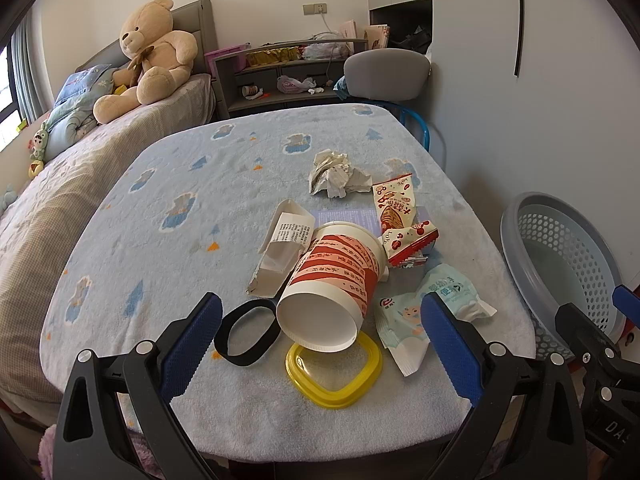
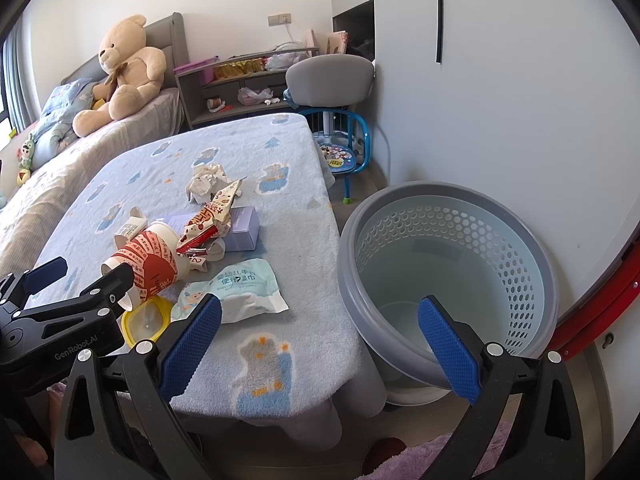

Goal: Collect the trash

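Fingers of the left gripper (image 1: 320, 338): spread wide, holding nothing, blue pads flanking the near end of a tipped paper cup (image 1: 332, 284) without touching it. Fingers of the right gripper (image 2: 320, 340): spread wide, holding nothing, poised over the gap between the table (image 2: 280, 340) edge and a grey perforated basket (image 2: 448, 280).

Trash on the blue-covered table, left wrist view:
- paper cup, red and white, on its side, centre;
- yellow lid ring (image 1: 334, 374), at 6 o'clock of the cup, partly under it;
- black band (image 1: 246, 332), at 8 o'clock;
- wipes packet (image 1: 424, 312), at 4 o'clock;
- red snack wrapper (image 1: 400, 220), at 1 o'clock;
- crumpled paper (image 1: 338, 174), at 12 o'clock, beyond;
- torn white carton (image 1: 280, 252), at 10 o'clock.

Basket stands on the floor beside the table, at 3 o'clock.
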The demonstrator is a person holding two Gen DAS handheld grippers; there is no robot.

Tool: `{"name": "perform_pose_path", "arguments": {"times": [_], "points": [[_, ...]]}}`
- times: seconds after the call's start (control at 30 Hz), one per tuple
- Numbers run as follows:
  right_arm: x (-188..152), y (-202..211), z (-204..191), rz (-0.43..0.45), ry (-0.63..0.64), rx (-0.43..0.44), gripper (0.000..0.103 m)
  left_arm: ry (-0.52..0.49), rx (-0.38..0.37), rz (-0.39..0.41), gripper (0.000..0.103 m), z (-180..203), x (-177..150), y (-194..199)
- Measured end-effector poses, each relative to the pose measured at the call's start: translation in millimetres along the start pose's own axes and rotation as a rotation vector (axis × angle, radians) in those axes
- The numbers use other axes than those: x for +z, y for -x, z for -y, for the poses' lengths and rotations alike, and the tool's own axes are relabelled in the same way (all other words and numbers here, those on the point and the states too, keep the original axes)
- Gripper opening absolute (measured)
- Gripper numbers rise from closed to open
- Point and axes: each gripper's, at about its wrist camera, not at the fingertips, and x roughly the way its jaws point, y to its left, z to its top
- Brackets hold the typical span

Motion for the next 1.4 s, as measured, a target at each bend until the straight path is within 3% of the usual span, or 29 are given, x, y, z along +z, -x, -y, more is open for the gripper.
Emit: {"name": "perform_pose_path", "arguments": {"times": [1.1,1.4], "points": [[0.4,0.3,-0.7,0.003,0.003,0.000,0.097,0.002,0.001,-0.003,0.095,0.2,-0.4,0.4],[0.0,1.1,0.2,-0.001,0.000,0.012,0.097,0.028,0.015,-0.018,0.095,-20.1,-9.8,-0.2]]}}
